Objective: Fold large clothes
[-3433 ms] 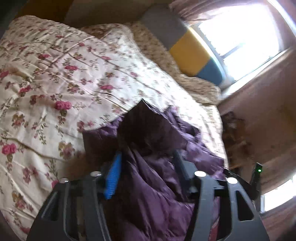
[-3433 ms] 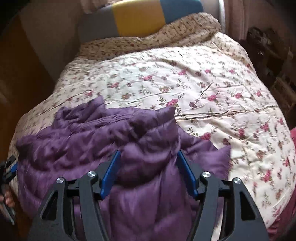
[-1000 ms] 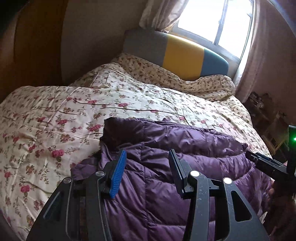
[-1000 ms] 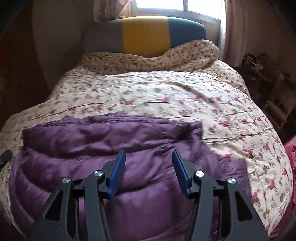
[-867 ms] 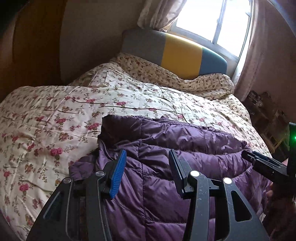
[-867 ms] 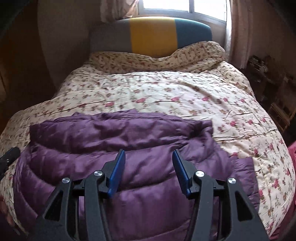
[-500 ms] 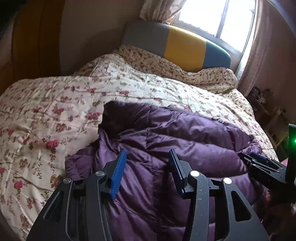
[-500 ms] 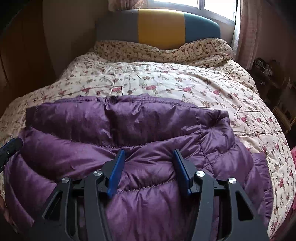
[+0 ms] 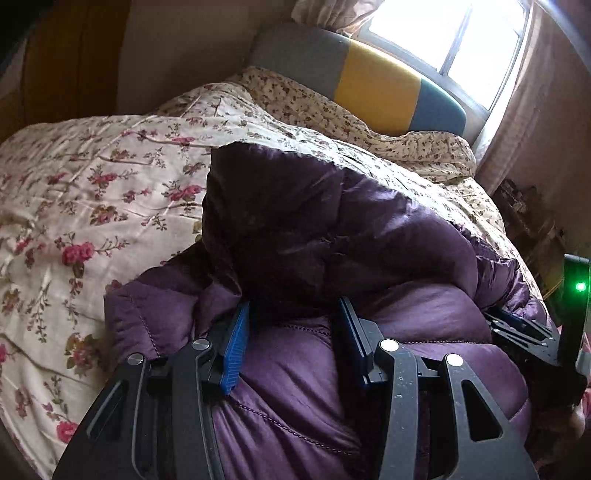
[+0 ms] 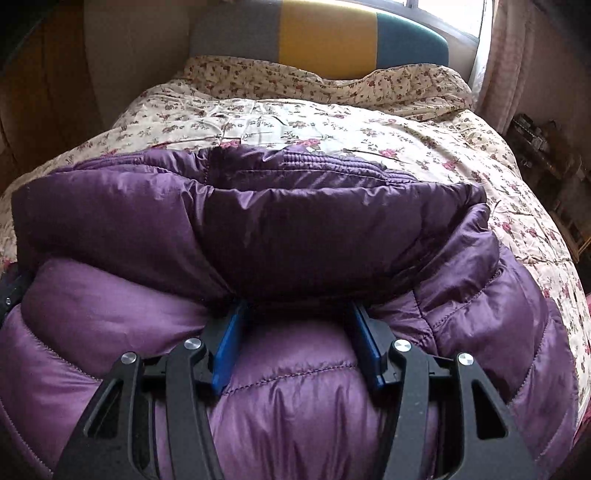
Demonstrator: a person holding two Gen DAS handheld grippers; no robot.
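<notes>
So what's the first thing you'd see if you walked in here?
The big puffy purple jacket, heaped at the near end of the bed with its top part folded over toward the grippers. Under it lies a flowery quilt. Behind that, by the bright window, stands a grey, yellow and blue headboard.

jacket on quilt | headboard behind

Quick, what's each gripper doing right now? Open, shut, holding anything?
Left gripper: shut on a thick bunch of the purple jacket.
Right gripper: shut on a bunch of the same jacket.
</notes>
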